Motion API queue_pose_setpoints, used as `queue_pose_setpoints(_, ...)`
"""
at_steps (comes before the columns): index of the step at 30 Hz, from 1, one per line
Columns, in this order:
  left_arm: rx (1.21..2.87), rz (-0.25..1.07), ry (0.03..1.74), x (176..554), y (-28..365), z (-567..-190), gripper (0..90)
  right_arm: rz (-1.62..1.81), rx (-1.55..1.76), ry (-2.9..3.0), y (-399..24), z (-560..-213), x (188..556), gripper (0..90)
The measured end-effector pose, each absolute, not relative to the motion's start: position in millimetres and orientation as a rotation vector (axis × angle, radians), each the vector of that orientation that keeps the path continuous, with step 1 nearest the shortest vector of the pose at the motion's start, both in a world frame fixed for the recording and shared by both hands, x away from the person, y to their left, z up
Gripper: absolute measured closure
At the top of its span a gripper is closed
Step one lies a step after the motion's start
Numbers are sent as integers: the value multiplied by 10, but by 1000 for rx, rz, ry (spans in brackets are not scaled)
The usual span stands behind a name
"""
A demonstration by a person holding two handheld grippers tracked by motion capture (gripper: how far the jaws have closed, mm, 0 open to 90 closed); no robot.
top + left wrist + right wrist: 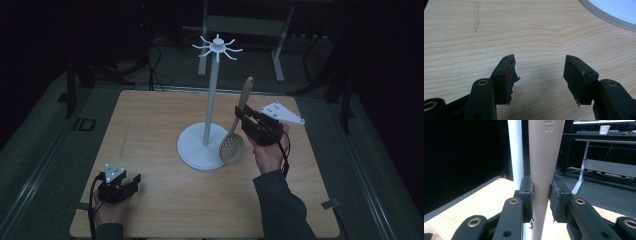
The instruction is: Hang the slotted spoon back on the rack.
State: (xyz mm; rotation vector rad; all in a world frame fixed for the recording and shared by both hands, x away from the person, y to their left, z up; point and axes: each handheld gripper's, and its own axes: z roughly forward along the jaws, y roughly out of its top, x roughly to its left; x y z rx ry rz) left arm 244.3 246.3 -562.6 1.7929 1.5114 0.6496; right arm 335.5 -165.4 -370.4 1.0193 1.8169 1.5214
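Item: slotted spoon, pale wood-toned, perforated bowl down, handle up and tilted. Held just right of the stand, bowl hanging over the edge of the base and close to it; whether it touches the base I cannot tell.

Item: right gripper, in the person's right hand, jaws clamped on the spoon handle partway up. In the right gripper view the pads press both sides of the tapering handle, with the white pole just behind and to the left.

Item: utensil stand, white; round base, upright pole, crown of curved hooks at the top. Centre of the table.

Item: left gripper, near the front left corner, resting low over the wooden table, jaws spread wide and empty. Its own view shows bare wood between the jaws and the rim of the stand base at upper right.

Step in hand, as I judge it: carrying the spoon to hang on a hook. The handle end sits well below the crown, so the next move calls for a lift, then steering the handle tip onto one hook.

Room: open air above and right of the pole; the pole itself stands close on the left. Table edges well apart from the work.
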Motion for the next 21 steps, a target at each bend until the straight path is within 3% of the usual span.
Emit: queue_pose_setpoints(21,1784,654,1514,2440,2468,-5619,431,1516,996,1802,-1611,-3539,3405,737)
